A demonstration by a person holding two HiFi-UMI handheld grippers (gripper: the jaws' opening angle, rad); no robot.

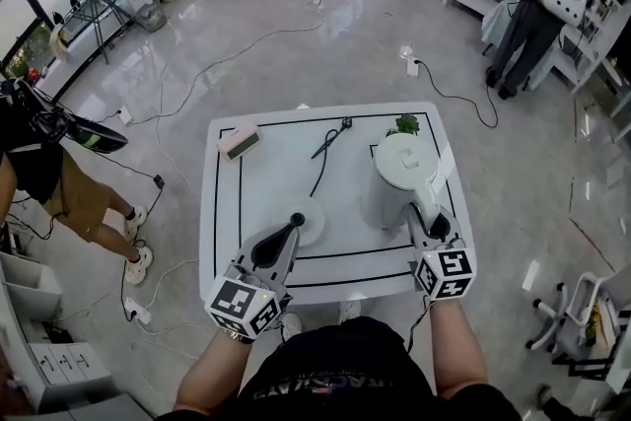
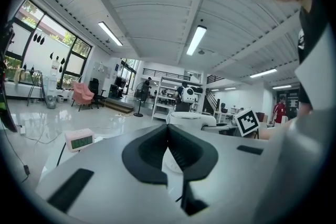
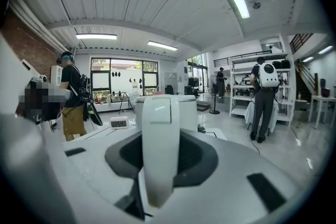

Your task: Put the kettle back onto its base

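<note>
Where the right half of the white table [image 1: 355, 242] sits in the middle of the head view, the white kettle [image 1: 399, 175] stands upright. It is well apart from its round base [image 1: 314, 230], which lies left of centre on the tabletop. From this steep angle I cannot tell whether the kettle's bottom rests on the table or hangs just clear of it. The right gripper [image 1: 426, 215] pinches the kettle's handle [image 3: 159, 149]. In the right gripper view that handle fills the gap between the jaws and hides much of the body behind it. The left gripper [image 1: 296, 220] has its jaws pressed together on nothing, with its tip over the base and covering part of it. In the left gripper view only a pale sliver of the base shows below the closed jaws.

A black cable [image 1: 327, 148] runs from near the base toward the table's top edge. A small clock [image 1: 239, 141] lies at the table's upper left. A green object [image 1: 406, 124], too small to identify, lies at its upper right. A person [image 1: 537, 5] stands by shelves in the upper right corner. A second person [image 1: 49, 168] is cut off by the left edge.
</note>
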